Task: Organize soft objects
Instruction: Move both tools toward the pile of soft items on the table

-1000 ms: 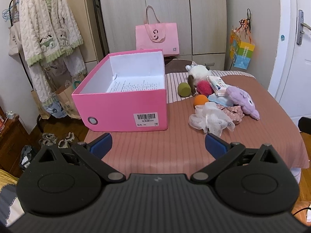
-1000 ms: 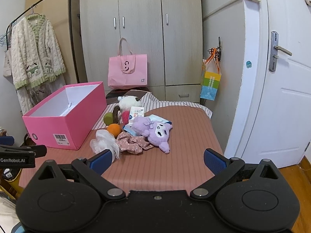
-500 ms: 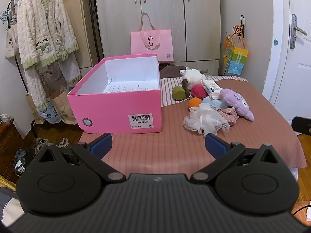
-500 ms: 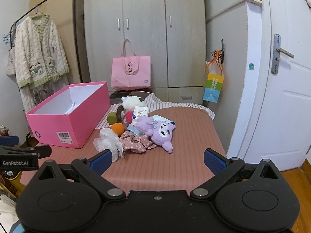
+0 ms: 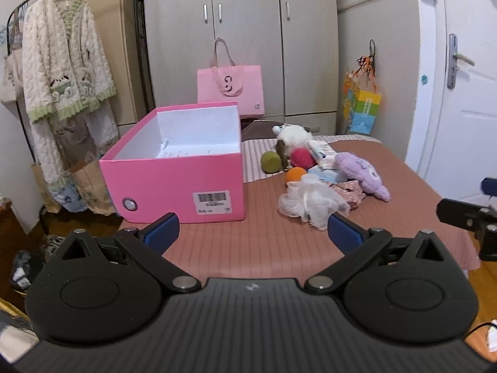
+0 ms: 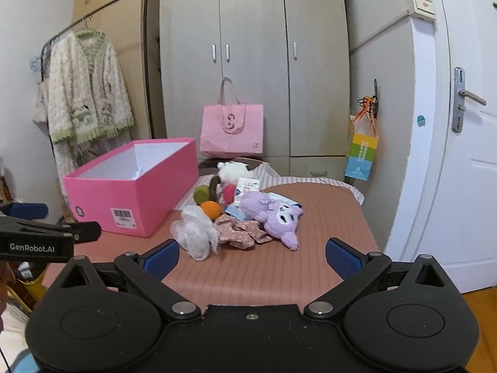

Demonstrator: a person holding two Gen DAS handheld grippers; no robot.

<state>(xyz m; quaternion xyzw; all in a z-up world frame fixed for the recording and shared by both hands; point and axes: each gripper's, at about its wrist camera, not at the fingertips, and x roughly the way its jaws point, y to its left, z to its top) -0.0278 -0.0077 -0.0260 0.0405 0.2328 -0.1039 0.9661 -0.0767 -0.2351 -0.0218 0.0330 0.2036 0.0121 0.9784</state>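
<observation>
Both tools spread wide, holding nothing — left tool [image 5: 251,231] and right tool [image 6: 252,256] hover over the near edge of the bed [image 6: 279,276]. Soft things heaped mid-bed: white mesh pouf [image 6: 195,233], floral scrunchie [image 6: 242,231], purple plush [image 6: 273,216], orange ball [image 6: 210,209] — just right of the open pink box [image 5: 174,180].
</observation>
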